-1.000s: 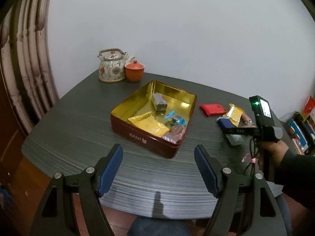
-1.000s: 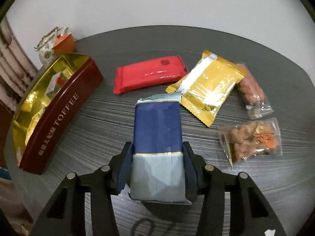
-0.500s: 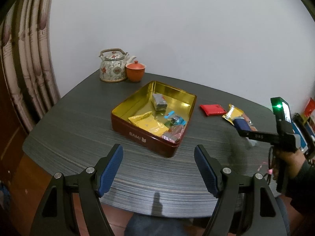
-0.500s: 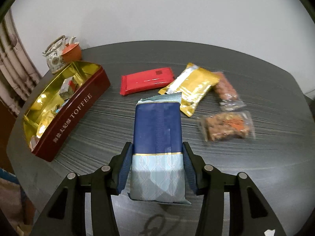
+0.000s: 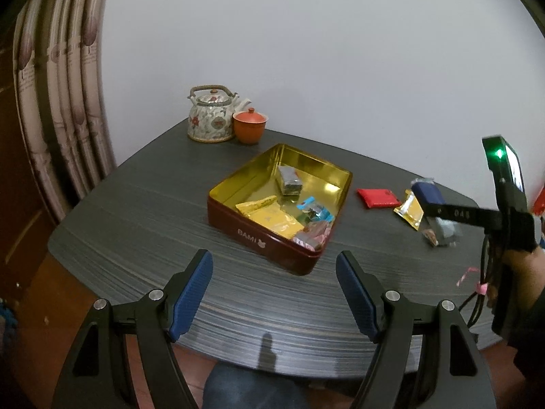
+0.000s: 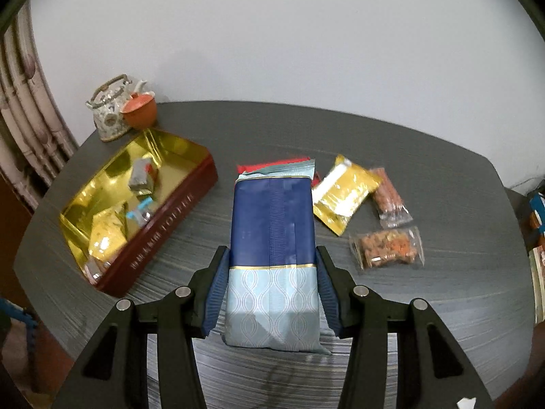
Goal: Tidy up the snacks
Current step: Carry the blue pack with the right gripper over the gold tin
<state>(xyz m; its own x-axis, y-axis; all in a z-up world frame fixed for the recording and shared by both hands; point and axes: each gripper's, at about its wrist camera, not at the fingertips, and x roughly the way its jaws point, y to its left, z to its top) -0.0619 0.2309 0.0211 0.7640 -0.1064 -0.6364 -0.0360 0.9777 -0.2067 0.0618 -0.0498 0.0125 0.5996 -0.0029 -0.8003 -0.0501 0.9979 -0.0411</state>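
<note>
My right gripper (image 6: 270,283) is shut on a navy and pale-blue snack packet (image 6: 272,228), held up off the dark table; it also shows in the left wrist view as the navy packet (image 5: 430,195) at the far right. An open red tin with a gold inside (image 6: 160,220) sits to its left and holds several wrapped snacks. On the table lie a red packet (image 5: 377,198), a gold packet (image 6: 344,197) and two clear bags of nuts (image 6: 386,247). My left gripper (image 5: 274,293) stands open near the table's front edge, short of the tin (image 5: 238,228).
A patterned teapot (image 5: 211,117) and an orange lidded cup (image 5: 249,126) stand at the table's far corner by the wall. Curtains hang at the left. A person's hand and sleeve (image 5: 524,272) hold the right gripper. Boxes show at the far right edge.
The right gripper has lifted the navy packet off the table and drawn back, so the table and tin look farther away. The left gripper has kept still.
</note>
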